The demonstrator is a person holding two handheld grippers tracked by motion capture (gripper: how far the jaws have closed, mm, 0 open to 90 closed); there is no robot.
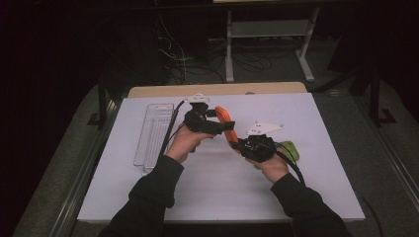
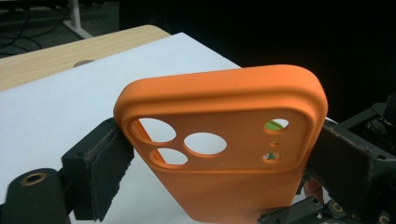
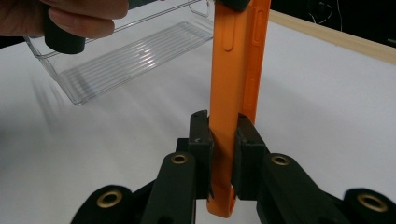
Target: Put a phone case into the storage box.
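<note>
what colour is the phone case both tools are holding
Orange phone case, clearest in the left gripper view.

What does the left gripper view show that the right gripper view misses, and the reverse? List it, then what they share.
Left gripper view: the broad back of the orange phone case with its camera cut-outs, and something green through a small hole. Right gripper view: the case edge-on with its side buttons, clamped between the jaws of the right gripper, with a clear tray and a hand behind. Shared: the case and the white table.
</note>
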